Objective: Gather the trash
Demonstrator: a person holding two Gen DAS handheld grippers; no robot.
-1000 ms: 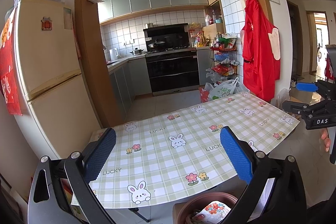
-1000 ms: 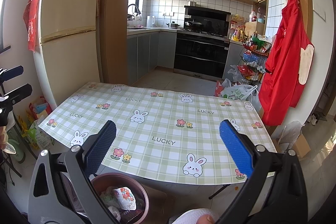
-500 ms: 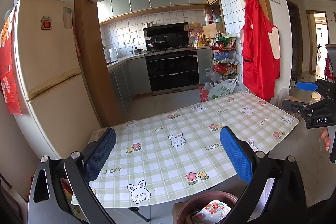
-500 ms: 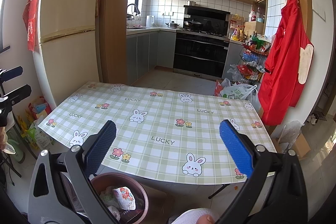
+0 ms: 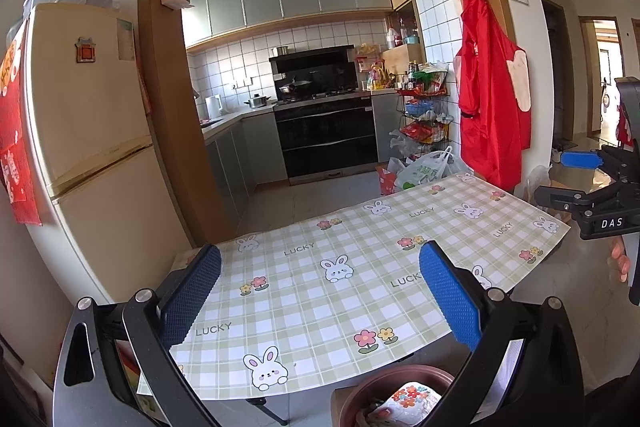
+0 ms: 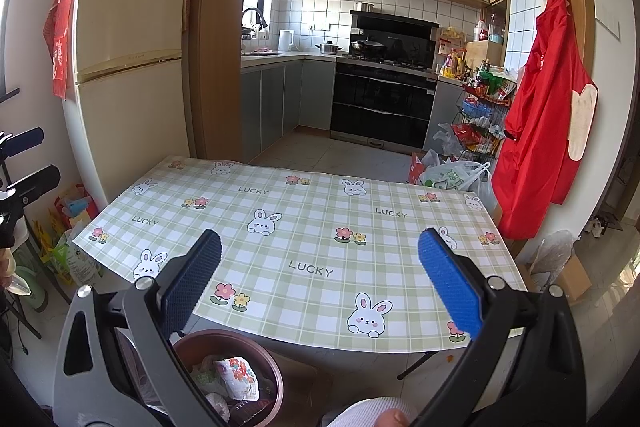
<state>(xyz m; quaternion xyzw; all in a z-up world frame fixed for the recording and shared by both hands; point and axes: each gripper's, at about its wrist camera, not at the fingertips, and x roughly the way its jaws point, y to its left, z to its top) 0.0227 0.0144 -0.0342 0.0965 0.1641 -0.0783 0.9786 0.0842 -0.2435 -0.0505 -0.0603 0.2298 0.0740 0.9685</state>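
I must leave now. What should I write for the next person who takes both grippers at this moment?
Left gripper: open, holding nothing, raised over the near edge of the table.
Right gripper: open, holding nothing, also over the near edge.
Trash bin: on the floor just in front of the table, with crumpled wrappers inside.
Done: the checked tablecloth shows no trash in either view.
Left: probably nothing on the table; check the floor around it, which the views show only partly.
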